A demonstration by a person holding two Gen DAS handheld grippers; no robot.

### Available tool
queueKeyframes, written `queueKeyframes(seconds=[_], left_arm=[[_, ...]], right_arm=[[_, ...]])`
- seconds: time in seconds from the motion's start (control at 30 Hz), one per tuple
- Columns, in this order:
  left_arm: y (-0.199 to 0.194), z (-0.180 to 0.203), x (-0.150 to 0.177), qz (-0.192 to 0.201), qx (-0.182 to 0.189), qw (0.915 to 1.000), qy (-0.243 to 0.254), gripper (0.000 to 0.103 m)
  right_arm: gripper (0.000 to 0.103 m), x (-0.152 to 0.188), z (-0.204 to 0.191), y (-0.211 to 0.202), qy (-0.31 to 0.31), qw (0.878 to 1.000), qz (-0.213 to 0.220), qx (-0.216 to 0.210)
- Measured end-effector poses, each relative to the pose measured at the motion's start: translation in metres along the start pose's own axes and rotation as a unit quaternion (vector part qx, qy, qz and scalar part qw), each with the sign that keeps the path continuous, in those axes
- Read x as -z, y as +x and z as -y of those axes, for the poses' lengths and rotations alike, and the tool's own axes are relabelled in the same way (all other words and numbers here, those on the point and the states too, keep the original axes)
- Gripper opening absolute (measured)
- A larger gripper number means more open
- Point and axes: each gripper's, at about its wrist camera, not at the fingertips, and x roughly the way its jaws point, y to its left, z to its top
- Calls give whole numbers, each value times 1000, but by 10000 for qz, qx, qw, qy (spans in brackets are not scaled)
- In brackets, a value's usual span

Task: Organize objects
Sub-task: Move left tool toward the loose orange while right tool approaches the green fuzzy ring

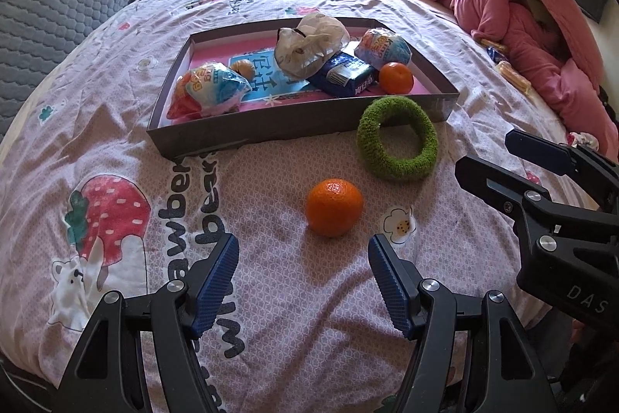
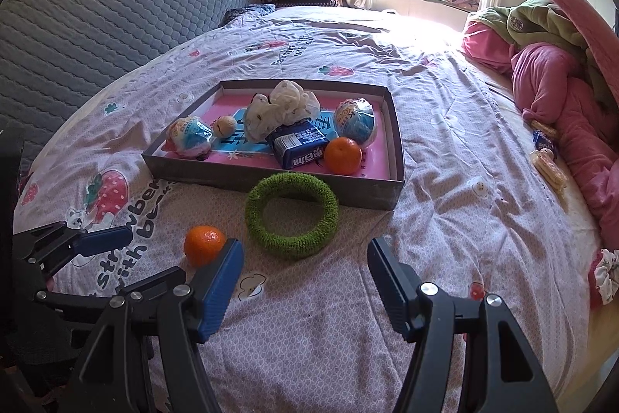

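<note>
Hovering wide open and empty, the left gripper point(image 1: 301, 281) faced the loose orange point(image 1: 334, 207) on the bed point(image 1: 271, 297) near the tray point(image 1: 271, 130), the right gripper point(image 2: 305, 281) likewise empty; firm, round, roll-prone, probably best pinched across its middle.

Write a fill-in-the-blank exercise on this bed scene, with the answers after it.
1. The fuzzy ring lying outside the tray is ____ in colour.
2. The loose orange lies on the ____, not in the tray.
3. The left tool holds ____.
4. The tray holds ____ orange.

Answers: green; bed; nothing; one
</note>
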Motion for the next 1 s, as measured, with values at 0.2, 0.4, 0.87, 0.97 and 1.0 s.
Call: queueKeyframes(seconds=[0.2, 0.4, 0.87, 0.97, 1.0], left_arm=[[11, 1, 2, -50, 119, 9999, -85, 71], [21, 0, 2, -42, 141, 9998, -96, 71], [39, -5, -4, -1, 329, 9993, -165, 71], [41, -5, -5, 50, 326, 9993, -156, 69], [42, -6, -6, 65, 369, 9992, -169, 68]], right_arm=[[66, 3, 1, 9, 22, 9999, -126, 48], [66, 4, 4, 14, 50, 9998, -177, 62], [66, 1, 6, 34, 60, 9995, -300, 97], [66, -2, 8, 39, 86, 9994, -305, 122], [66, -3, 10, 41, 109, 9994, -311, 121]])
